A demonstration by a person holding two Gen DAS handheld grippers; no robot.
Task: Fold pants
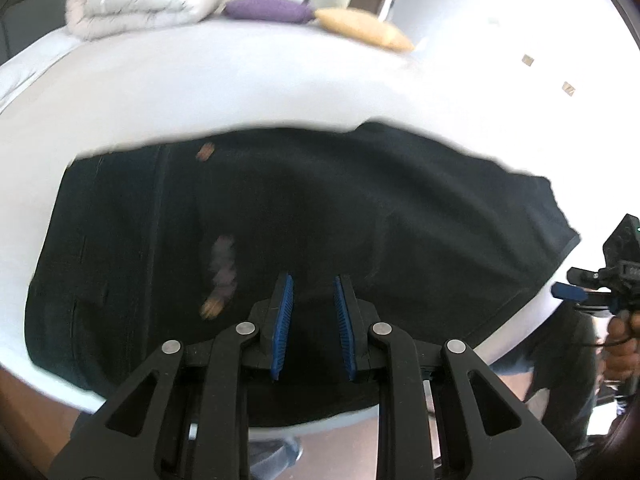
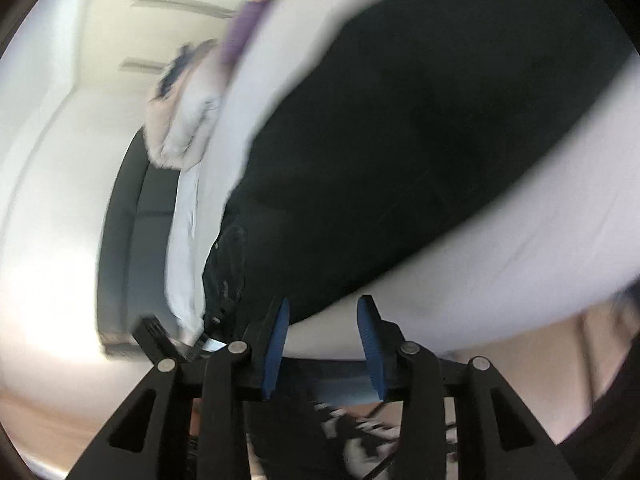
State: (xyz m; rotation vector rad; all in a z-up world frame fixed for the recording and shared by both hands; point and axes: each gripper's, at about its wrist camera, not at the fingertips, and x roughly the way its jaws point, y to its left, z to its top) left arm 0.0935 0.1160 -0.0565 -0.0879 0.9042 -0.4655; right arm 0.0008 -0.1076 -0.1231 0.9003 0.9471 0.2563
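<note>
Black pants [image 1: 320,208] lie folded into a broad band across the white bed [image 1: 240,88]. A pale worn patch [image 1: 223,264] shows on the cloth. My left gripper [image 1: 314,282] hovers over the pants' near edge, its blue pads apart with nothing between them. My right gripper [image 1: 568,286] shows at the right edge, off the pants' hem end, in a person's hand. In the tilted, blurred right wrist view the pants [image 2: 400,140] fill the upper middle. There my right gripper [image 2: 324,306] stands open over the sheet at the pants' edge, holding nothing.
A folded pale quilt [image 1: 140,0], a purple pillow [image 1: 266,8] and a yellow pillow [image 1: 360,26] sit along the bed's far side. The person's leg [image 1: 560,360] stands by the bed's right corner. A dark bed frame [image 2: 120,240] runs along one side.
</note>
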